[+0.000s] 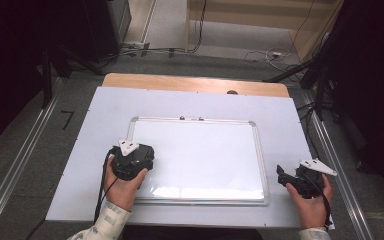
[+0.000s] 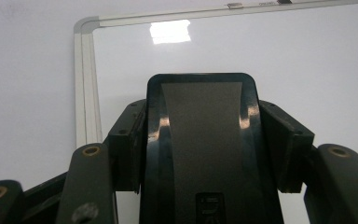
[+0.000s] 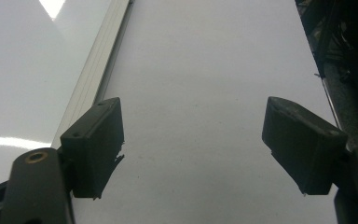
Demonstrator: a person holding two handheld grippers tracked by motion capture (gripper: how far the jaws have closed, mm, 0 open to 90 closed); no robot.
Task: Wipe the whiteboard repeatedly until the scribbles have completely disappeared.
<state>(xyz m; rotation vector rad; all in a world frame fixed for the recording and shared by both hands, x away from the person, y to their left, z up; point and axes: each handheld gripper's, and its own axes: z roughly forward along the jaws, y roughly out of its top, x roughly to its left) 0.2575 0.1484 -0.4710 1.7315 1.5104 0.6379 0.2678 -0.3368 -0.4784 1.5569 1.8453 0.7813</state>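
In the high view, a rectangular whiteboard with a silver metal frame (image 1: 200, 157) lies flat on a white sheet covering the wooden table (image 1: 195, 82). The left gripper (image 1: 131, 161) sits over the whiteboard's left edge, near its front corner, held by the person's left hand (image 1: 122, 187); the right gripper (image 1: 300, 179) rests on the white sheet just beside the board's right frame, off the board, in the right hand (image 1: 310, 202). In the left gripper view, the jaws are closed against the two sides of a black, flat-faced eraser block with rounded corners and a grey felt strip (image 2: 203, 144), which points toward the whiteboard's far left corner; the board's white surface (image 2: 307, 60) lies beneath it. In the right gripper view, the two black jaws stand wide apart with nothing between them, over the white sheet (image 3: 196, 93), the whiteboard's frame (image 3: 100, 70) running just to the left of the left jaw.
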